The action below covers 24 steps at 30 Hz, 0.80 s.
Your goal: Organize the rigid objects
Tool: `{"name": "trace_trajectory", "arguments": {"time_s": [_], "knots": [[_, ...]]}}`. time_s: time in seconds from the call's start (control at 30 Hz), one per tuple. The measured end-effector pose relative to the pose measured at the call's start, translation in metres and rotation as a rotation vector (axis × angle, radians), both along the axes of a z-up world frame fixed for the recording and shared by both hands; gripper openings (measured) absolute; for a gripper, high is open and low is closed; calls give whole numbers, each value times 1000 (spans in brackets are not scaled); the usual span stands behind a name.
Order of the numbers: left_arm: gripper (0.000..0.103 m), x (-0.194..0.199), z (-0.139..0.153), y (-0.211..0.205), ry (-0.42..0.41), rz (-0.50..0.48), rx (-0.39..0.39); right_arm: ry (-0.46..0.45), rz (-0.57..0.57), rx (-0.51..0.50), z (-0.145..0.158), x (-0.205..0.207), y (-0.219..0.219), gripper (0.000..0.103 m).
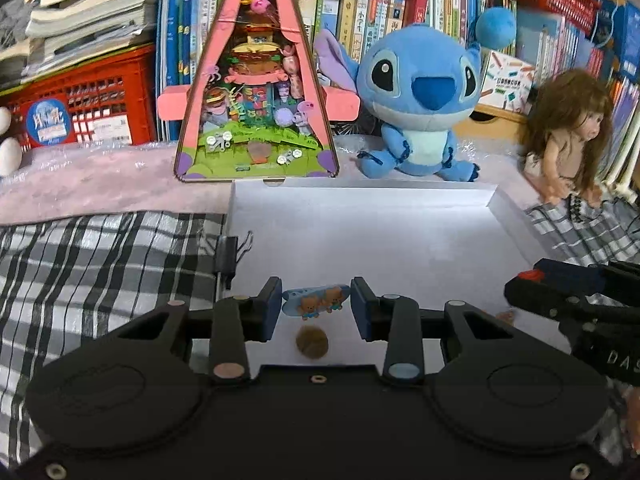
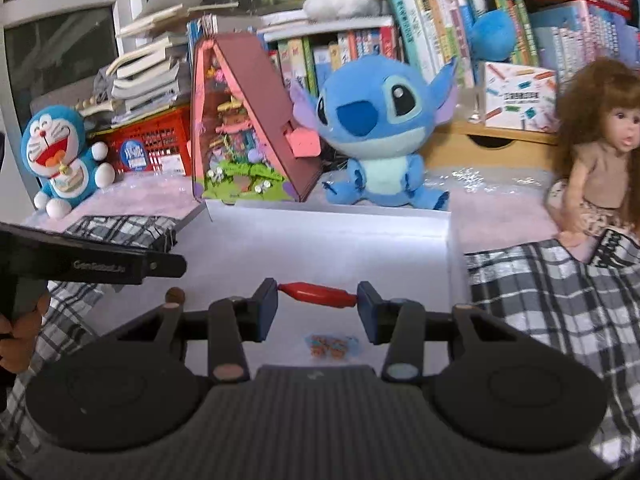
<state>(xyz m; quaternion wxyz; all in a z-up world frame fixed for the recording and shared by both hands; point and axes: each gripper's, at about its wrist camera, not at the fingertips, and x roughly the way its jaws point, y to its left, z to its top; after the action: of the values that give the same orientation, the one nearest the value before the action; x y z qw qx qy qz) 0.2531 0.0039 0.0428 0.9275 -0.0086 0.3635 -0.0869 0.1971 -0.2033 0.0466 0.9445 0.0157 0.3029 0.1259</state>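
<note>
The left gripper (image 1: 316,306) pinches a little bear clip (image 1: 316,300) and the right gripper (image 2: 317,307) squeezes a red clip (image 2: 317,294) by its ends over the white box (image 1: 360,200), so either could slip out and fall.

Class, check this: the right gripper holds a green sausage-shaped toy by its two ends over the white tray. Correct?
Not quite. The right wrist view shows the right gripper holding a red sausage-shaped toy, not a green one, by its two ends over the white tray.
</note>
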Motion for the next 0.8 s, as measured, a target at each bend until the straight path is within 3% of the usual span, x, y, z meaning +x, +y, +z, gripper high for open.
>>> {"name": "trace_trajectory", "arguments": {"time_s": [0.13, 0.8], "knots": [[35, 4, -10, -11, -28, 12, 72, 5, 13, -24, -13, 10, 6, 49], [36, 8, -28, -16, -10, 22, 88, 52, -5, -97, -40, 24, 17, 50]]}}
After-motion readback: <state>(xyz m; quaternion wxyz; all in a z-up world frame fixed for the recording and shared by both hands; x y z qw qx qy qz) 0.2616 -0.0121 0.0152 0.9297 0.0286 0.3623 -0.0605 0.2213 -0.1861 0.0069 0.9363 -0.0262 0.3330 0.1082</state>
